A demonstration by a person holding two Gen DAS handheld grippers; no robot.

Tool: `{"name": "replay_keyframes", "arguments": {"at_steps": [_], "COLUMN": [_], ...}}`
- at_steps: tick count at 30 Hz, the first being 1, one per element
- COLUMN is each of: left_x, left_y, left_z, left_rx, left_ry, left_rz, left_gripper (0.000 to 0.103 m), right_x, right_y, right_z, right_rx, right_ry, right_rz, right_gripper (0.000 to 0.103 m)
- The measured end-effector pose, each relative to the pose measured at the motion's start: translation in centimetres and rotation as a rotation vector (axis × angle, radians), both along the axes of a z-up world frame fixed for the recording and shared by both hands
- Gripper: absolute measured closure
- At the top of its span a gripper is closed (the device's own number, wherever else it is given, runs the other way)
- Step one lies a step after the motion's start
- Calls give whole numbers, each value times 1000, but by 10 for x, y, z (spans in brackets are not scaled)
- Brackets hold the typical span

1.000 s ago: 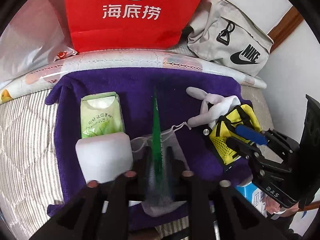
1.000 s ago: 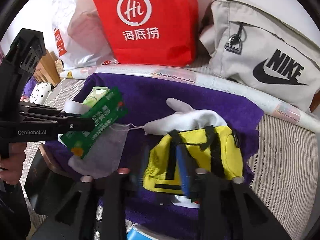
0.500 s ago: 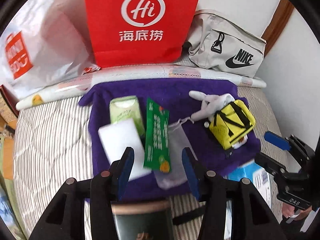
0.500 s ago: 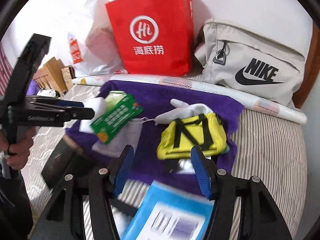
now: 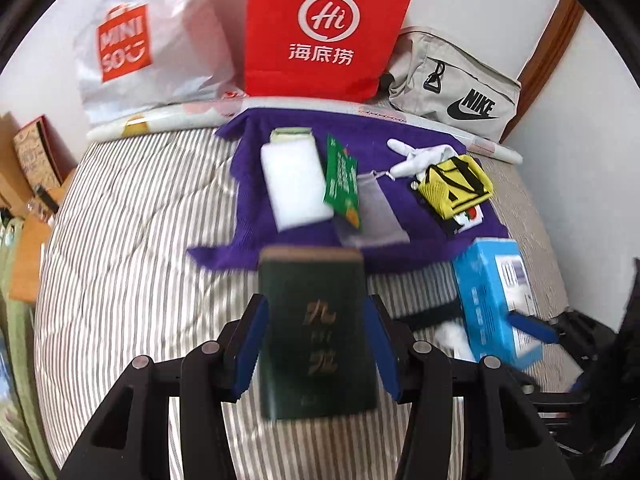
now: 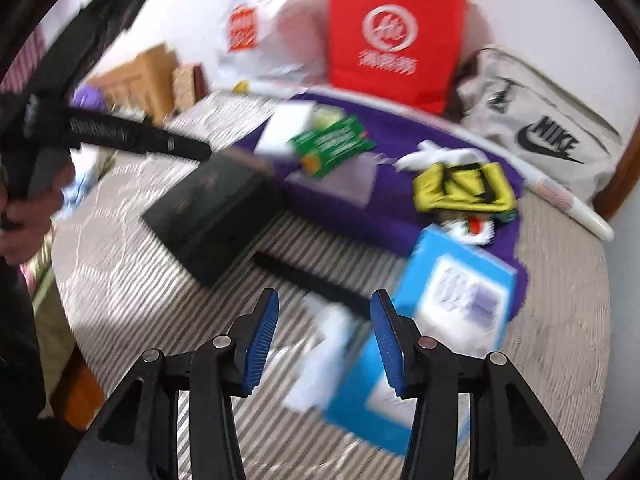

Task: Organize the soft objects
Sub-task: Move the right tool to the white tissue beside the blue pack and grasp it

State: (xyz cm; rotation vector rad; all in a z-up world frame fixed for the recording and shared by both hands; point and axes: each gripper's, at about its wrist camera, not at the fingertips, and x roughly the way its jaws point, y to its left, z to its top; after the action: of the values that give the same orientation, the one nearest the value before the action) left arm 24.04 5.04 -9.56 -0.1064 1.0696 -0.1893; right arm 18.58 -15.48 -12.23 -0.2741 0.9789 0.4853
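Observation:
On the purple towel (image 5: 360, 136) lie a white sponge block (image 5: 294, 184), a green packet (image 5: 342, 180), a grey mesh pouch (image 5: 374, 212), a white plush rabbit (image 5: 420, 156) and a yellow pouch (image 5: 456, 188). My left gripper (image 5: 316, 344) is open, its fingers either side of a dark green box (image 5: 316, 336) on the striped bed. My right gripper (image 6: 324, 340) is open and empty, above white tissue (image 6: 324, 356) beside a blue box (image 6: 424, 336). The dark box (image 6: 212, 208) and yellow pouch (image 6: 464, 188) also show in the blurred right wrist view.
A red paper bag (image 5: 324, 28), a white Miniso bag (image 5: 148, 48) and a grey Nike bag (image 5: 456, 84) stand along the wall behind the towel. Cardboard boxes (image 5: 32, 152) sit at the left. A black strap (image 6: 308, 280) lies on the bed.
Both grippers have let go and pulled back from the towel. The green packet and yellow pouch now lie on it. The left gripper now straddles the dark green box.

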Motion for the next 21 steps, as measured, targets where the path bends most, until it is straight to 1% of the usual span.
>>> {"name": "replay_keyframes", "arguments": {"at_steps": [2,4,7,10,12,15,17,19,20,21], "left_x": [-10,-18,-26,-32,-34,-36,-37,-39,-39,-40], "left_y": [6,11,14,17,19,20,19,16,13,9], "left_z": [-1,-2,-4,-4,-5,-8,-8,-8,-8,-8], "left_rx": [-17,-29,-41,-50,-60,-65,-65,-60,-52,-39], "left_ry": [-4,-8,-13,-23,-24,-26,-30,-37,-40,-45], "left_rz": [4,4,-7,-19,-26,-36,-47,-62,-71,-82], "left_gripper": [55,55,55,55,55,55,55,55,55,55], "right_x": [-5,-7,-2,6,11,14,15,15,13,10], "right_y": [10,22,35,41,44,46,44,40,39,38], "right_z": [-11,-23,-37,-50,-57,-64,-64,-60,-57,-54], "right_rx": [-55,-127,-208,-278,-300,-359,-378,-342,-327,-313], "right_ry": [0,-1,-6,0,10,-22,-42,-30,-34,-43], "right_rz": [11,32,48,41,47,38,29,40,43,45], "right_gripper": [60,60,60,60,61,72,88,89,93,99]}}
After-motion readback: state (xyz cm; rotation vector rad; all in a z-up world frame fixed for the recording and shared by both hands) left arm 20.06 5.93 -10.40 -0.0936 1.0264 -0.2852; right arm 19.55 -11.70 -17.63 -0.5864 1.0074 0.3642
